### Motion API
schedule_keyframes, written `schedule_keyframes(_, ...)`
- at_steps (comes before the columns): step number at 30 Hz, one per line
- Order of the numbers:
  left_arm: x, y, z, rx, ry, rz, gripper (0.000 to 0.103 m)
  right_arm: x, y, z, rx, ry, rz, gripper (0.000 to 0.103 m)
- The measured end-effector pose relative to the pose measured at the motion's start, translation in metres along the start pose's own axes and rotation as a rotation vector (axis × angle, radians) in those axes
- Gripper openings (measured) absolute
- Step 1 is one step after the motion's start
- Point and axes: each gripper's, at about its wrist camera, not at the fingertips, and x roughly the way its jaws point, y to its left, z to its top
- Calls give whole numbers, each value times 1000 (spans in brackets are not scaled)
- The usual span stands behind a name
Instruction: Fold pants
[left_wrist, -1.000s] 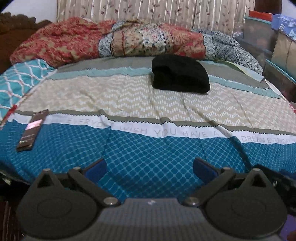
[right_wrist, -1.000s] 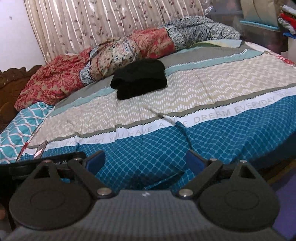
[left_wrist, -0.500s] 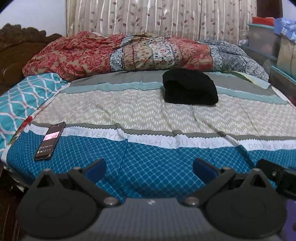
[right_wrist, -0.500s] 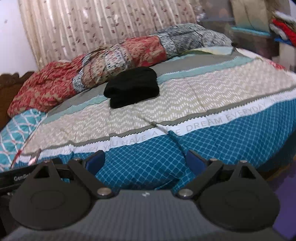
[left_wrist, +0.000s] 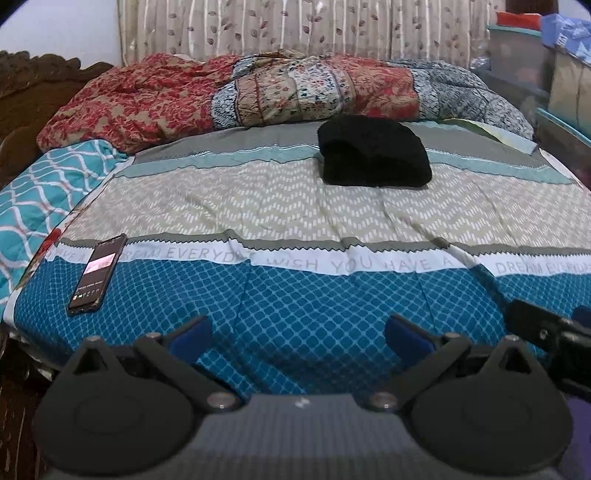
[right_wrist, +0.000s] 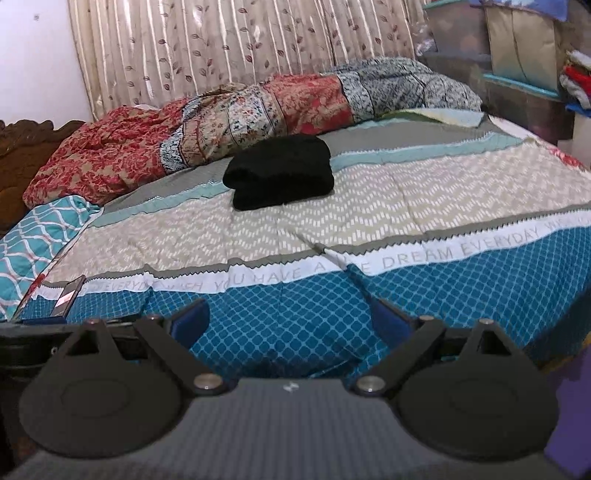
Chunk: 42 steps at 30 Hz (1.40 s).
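Black pants (left_wrist: 373, 153) lie folded into a thick bundle on the far half of the bed (left_wrist: 295, 206), seen too in the right wrist view as the same black bundle (right_wrist: 280, 171). My left gripper (left_wrist: 297, 338) hovers over the bed's near blue edge, open, nothing between its blue pads. My right gripper (right_wrist: 290, 323) is likewise open and empty, held over the near edge, well short of the pants. The right gripper's body shows at the left wrist view's right border.
A phone (left_wrist: 98, 275) lies screen-up on the near left of the bedspread. A rumpled red patterned quilt (left_wrist: 229, 94) runs along the far side below the curtain. Storage bins (right_wrist: 524, 74) stand to the right. A teal pillow (left_wrist: 40, 188) sits at the left.
Both grippers have drawn back and risen from the bed's near edge, so more of the bedspread and the phone show. The pants have not moved.
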Motion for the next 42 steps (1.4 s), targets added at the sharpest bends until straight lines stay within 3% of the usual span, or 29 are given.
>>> schedule_keyframes(21, -11, 3, 3, 0, -43, -7, 103, -7, 3, 1, 17, -35, -24, 96)
schedule_keyframes(29, -32, -5, 12, 46, -174, 115, 103, -21, 1, 2, 33, -133, -51, 96)
schedule_keyframes(42, -25, -8, 4, 62, -85, 129, 103, -20, 4, 3, 36, -151, -60, 96)
